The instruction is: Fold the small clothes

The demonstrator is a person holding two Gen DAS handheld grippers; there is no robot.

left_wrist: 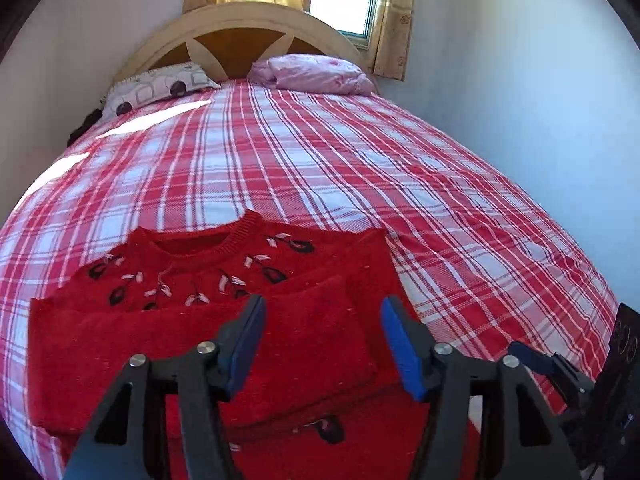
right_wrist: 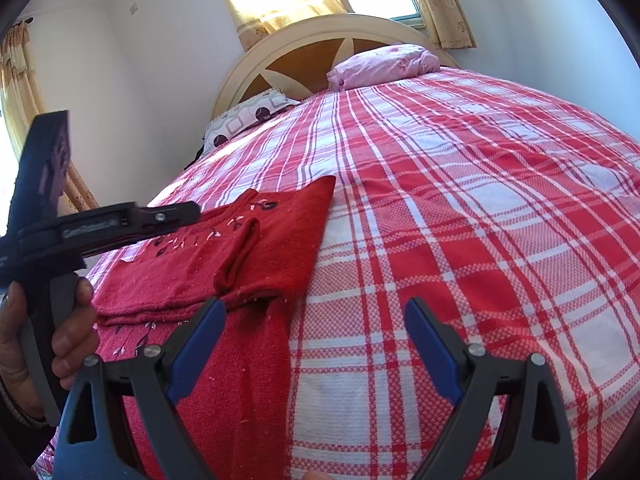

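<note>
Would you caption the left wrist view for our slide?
Open left gripper above a red sweater, sleeves folded in, on a plaid bed.

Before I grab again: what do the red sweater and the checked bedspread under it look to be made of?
The sweater looks like thick knitted yarn, wool or acrylic: ribbed collar, fuzzy matte surface with pale flecks, stitched flowers. The bedspread looks like flat woven cotton or a blend: a visible grid weave in the red and white checks, matte, thin.
</note>
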